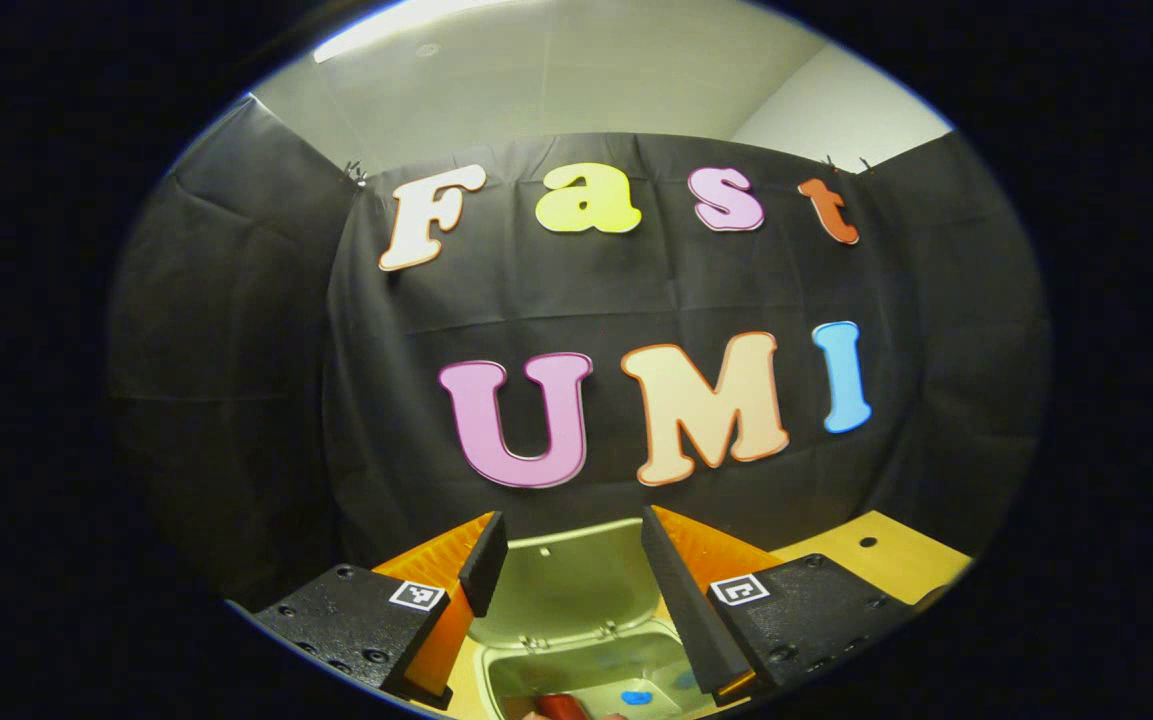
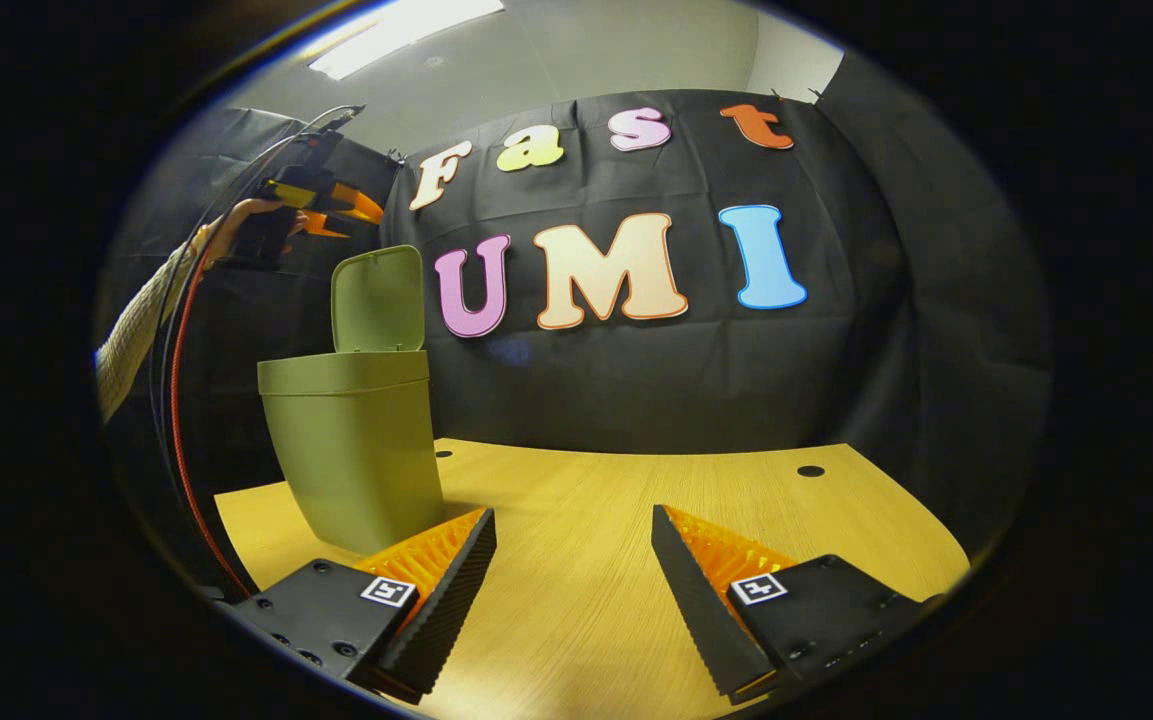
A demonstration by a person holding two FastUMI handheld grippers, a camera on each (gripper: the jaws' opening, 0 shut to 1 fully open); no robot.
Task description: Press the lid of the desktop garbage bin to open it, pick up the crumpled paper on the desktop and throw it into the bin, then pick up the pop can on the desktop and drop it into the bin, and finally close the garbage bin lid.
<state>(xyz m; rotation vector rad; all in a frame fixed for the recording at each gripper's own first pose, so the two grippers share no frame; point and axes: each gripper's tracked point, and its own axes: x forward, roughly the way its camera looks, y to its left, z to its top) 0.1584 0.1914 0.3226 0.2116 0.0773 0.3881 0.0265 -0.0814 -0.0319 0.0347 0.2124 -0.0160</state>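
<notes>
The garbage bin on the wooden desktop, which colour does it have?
The plastic garbage bin is olive green, lid included; it shows best in the right gripper view.

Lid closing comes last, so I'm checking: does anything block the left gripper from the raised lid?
Nothing visible does. The left gripper is open above the bin, with the raised lid straight ahead between its fingers.

Bin (image 2: 354,455) and raised lid (image 2: 378,299): olive green, plain. Table (image 2: 596,560): light yellow wood grain, two dark round holes noted. Inside the bin in the left gripper view, a red item (image 1: 561,706) and blue patches (image 1: 636,697) are seen. Sleeve (image 2: 131,340): pale knit. Cable (image 2: 181,400): red. Wall cloth (image 2: 886,330): black.
</notes>
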